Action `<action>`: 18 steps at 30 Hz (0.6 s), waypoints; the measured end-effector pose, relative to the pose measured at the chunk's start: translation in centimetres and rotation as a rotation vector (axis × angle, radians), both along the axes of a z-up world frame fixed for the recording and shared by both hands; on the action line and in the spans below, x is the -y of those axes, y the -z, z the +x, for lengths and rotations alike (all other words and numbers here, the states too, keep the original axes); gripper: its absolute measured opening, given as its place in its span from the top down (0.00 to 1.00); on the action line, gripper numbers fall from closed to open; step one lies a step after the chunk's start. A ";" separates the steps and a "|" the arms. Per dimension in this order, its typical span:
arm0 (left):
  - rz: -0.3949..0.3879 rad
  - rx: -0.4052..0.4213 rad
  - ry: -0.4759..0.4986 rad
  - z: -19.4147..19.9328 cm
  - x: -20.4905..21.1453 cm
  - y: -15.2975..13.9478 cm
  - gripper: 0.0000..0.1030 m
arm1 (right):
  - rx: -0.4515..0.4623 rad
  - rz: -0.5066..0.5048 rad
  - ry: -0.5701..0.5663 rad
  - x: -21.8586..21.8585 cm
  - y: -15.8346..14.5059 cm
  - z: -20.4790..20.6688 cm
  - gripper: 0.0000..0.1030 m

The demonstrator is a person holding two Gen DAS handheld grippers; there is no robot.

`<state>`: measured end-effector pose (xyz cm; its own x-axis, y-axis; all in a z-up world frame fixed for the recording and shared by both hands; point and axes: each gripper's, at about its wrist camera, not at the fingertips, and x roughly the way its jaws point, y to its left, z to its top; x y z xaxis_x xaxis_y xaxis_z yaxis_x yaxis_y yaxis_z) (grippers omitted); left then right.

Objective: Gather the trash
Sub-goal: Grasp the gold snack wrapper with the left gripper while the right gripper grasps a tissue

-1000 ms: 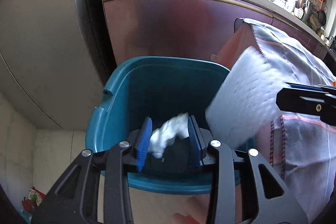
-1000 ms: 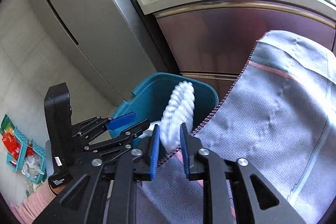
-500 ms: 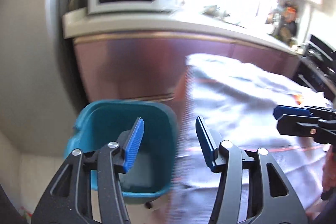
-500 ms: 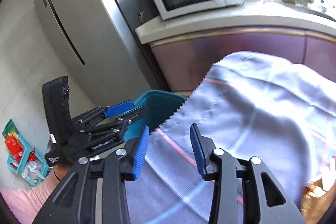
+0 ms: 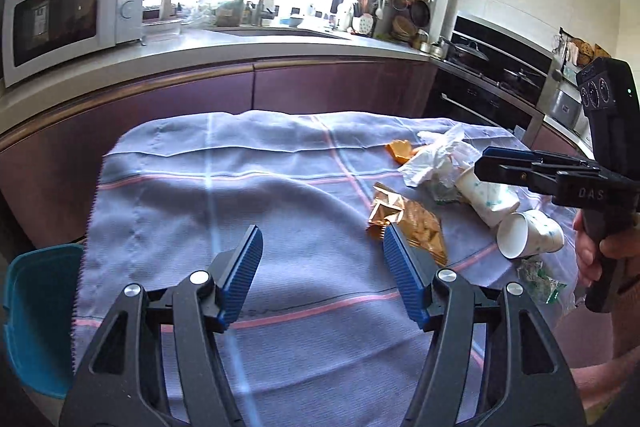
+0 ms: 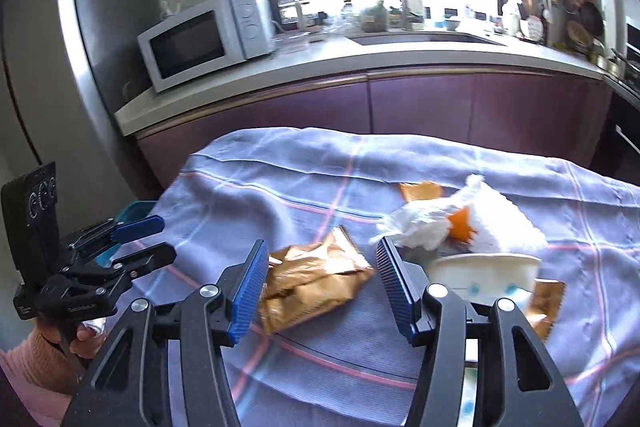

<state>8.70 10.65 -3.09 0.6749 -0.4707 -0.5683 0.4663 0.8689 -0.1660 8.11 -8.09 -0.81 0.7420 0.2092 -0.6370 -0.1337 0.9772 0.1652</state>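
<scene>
Right wrist view: right gripper jaws opening, empty, above crumpled gold foil wrapper. Left gripper jaws opening, empty. Left to collect on cloth-covered bench: white tissue, paper cups. Teal plastic bin far left.

The worktop is covered by a grey-blue checked cloth. Near its right edge lie a golden snack wrapper, crumpled white tissue, orange peel and two paper cups, both on their sides.
</scene>
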 end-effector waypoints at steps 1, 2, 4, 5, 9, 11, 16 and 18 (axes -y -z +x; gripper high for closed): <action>0.001 -0.009 0.011 0.1 0.8 0.2 0.39 | -0.004 -0.002 0.024 0.9 0.2 0.1 0.48; -0.003 -0.023 0.025 0.3 1.6 0.4 0.39 | -0.008 -0.007 0.045 1.8 0.3 0.2 0.47; -0.007 -0.048 0.040 0.1 2.3 1.9 0.38 | -0.023 -0.003 0.077 2.8 0.8 0.6 0.45; -0.002 -0.060 0.042 0.3 2.9 2.1 0.38 | -0.028 0.001 0.089 3.1 1.0 0.9 0.44; -0.015 -0.107 0.052 0.9 4.2 3.3 0.37 | -0.049 -0.005 0.107 3.9 1.4 2.0 0.43; -0.013 -0.128 0.056 1.2 4.8 3.7 0.37 | -0.061 -0.009 0.105 3.9 1.5 2.8 0.42; -0.011 -0.186 0.069 2.2 5.9 4.6 0.36 | -0.107 -0.034 0.109 3.7 2.1 5.0 0.42; -0.017 -0.207 0.079 2.6 6.3 4.9 0.36 | -0.129 -0.035 0.122 3.7 2.5 5.7 0.42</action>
